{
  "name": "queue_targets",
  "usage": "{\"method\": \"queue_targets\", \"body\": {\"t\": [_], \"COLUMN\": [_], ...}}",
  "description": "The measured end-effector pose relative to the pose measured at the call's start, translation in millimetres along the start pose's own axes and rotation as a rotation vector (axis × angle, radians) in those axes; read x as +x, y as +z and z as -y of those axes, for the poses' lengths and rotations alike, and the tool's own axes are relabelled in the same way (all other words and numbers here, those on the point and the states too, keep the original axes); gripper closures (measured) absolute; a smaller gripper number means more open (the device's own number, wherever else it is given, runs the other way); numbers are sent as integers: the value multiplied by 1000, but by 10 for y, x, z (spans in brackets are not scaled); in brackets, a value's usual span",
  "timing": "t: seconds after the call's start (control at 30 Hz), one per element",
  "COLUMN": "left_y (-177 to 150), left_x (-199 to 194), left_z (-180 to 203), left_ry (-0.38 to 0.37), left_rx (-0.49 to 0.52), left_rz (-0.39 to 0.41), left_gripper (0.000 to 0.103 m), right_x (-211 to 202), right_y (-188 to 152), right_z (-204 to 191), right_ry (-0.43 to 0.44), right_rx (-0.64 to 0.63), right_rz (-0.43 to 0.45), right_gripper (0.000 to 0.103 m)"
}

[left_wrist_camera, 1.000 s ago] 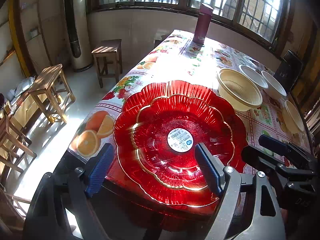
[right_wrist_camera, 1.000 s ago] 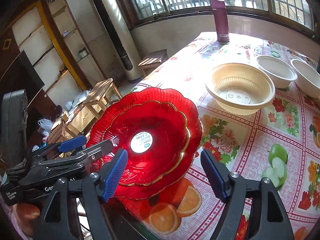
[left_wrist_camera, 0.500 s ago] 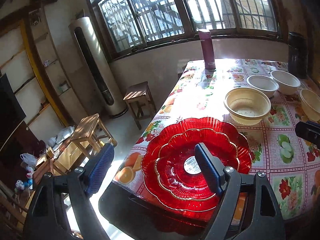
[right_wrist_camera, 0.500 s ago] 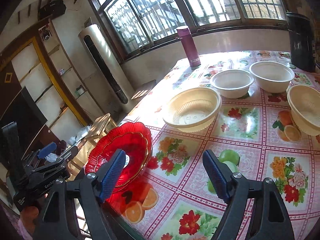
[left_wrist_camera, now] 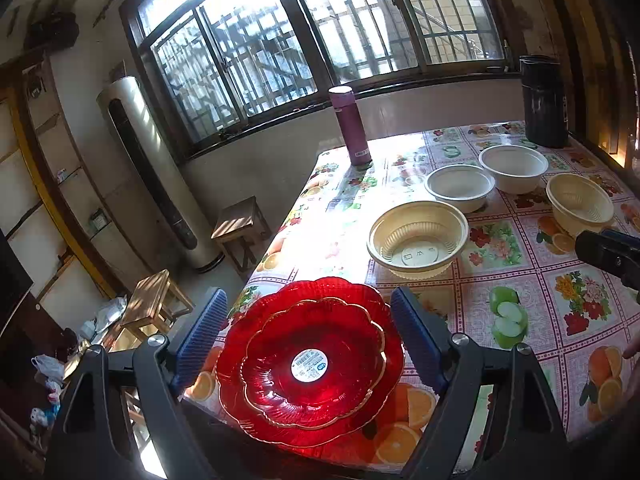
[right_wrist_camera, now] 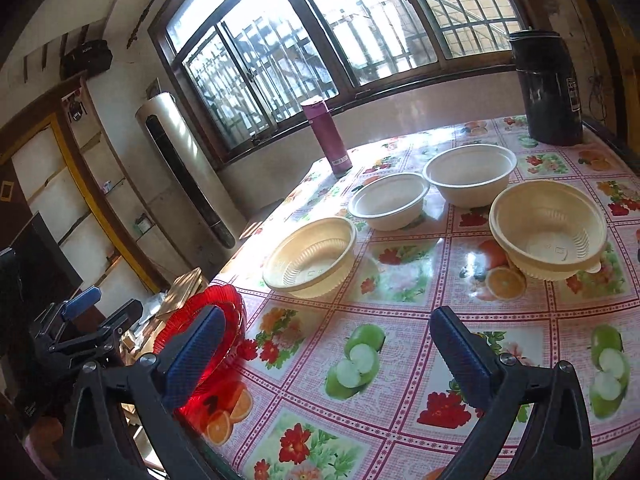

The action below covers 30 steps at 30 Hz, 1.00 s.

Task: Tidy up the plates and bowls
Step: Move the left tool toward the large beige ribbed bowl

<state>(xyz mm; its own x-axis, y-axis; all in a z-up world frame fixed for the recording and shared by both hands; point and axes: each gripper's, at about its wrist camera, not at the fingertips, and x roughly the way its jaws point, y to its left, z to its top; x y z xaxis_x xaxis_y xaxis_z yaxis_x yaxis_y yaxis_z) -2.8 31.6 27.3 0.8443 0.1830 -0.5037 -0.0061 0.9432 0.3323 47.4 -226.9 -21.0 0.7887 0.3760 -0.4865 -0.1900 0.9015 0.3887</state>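
Both tongs, left tongs (left_wrist_camera: 308, 340) and right tongs (right_wrist_camera: 326, 354), gape released and empty above the desk (right_wrist_camera: 400, 300); the right's have just been opening. Stacked red plates (right_wrist_camera: 208, 316) sit half hidden behind a right finger.

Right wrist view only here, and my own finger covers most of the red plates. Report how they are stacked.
Observer: The left wrist view shows two: a smaller red plate nested inside a larger red plate, both face up.
Operator: Tell me what marks the centre.
Observer: A round white barcode sticker sits in the middle of the smaller plate.
Operator: Now confirm the left gripper's grip.
Observer: The left gripper is open. Its blue pads stand apart with the stack showing between them, and neither appears to press on it.
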Motion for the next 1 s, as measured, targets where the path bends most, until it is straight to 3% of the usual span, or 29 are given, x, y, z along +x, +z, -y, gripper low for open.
{"method": "queue_targets", "body": {"t": [0.23, 0.57, 1.0], "left_y": [159, 324, 434], "left_x": [149, 528, 961], "left_z": [245, 257, 27], "left_ry": [-42, -80, 14], "left_rx": [23, -10, 2], "left_rz": [-15, -73, -115], "left_gripper": [18, 18, 18], "right_x": [0, 253, 818], "right_y": [148, 373, 676], "right_z": [142, 117, 0], "right_ry": [-34, -71, -25], "right_rx": [-1, -39, -13], "right_rz": [6, -6, -16], "right_gripper": [0, 0, 0]}}
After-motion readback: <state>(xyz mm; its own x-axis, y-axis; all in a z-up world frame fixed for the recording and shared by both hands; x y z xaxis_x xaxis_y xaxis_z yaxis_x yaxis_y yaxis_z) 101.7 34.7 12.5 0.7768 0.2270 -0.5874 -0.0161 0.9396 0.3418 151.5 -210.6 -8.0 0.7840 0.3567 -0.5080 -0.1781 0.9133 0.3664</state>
